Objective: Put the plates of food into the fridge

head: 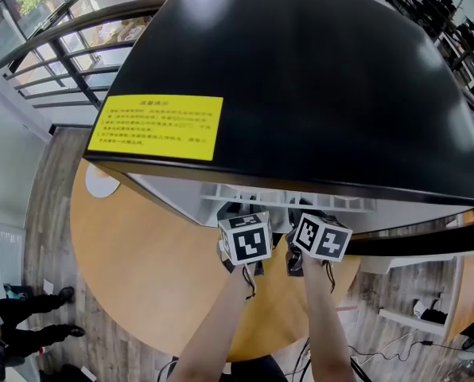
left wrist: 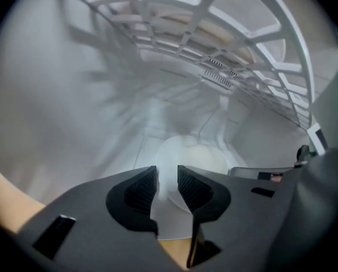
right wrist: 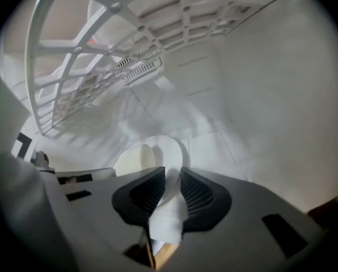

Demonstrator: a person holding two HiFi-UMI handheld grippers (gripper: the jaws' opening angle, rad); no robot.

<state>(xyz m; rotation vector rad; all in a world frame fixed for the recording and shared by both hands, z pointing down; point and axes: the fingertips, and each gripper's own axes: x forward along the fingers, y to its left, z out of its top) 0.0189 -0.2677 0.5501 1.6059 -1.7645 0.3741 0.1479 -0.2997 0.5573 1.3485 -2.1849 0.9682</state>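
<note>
Plate (left wrist: 187, 152): lies on the floor inside the fridge (head: 301, 78), under its wire shelf (left wrist: 225, 44)
Left gripper (left wrist: 167, 173): jaws stand apart, plate rim in the gap, pads clear of it
Right gripper (right wrist: 173, 174): jaws slack too, with a narrower gap round the rim
Progress: this plate looks delivered; I'd judge that backing out of the fridge is next
Hidden: the fridge door; the food is a pale blur; a white disc (head: 102, 183) beside the fridge may be another plate

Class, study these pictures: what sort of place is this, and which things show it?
Probably a shared indoor hall or workspace, not a home kitchen: a black fridge bearing a yellow notice stands on a round wooden table, near a metal railing and tall windows.
</note>
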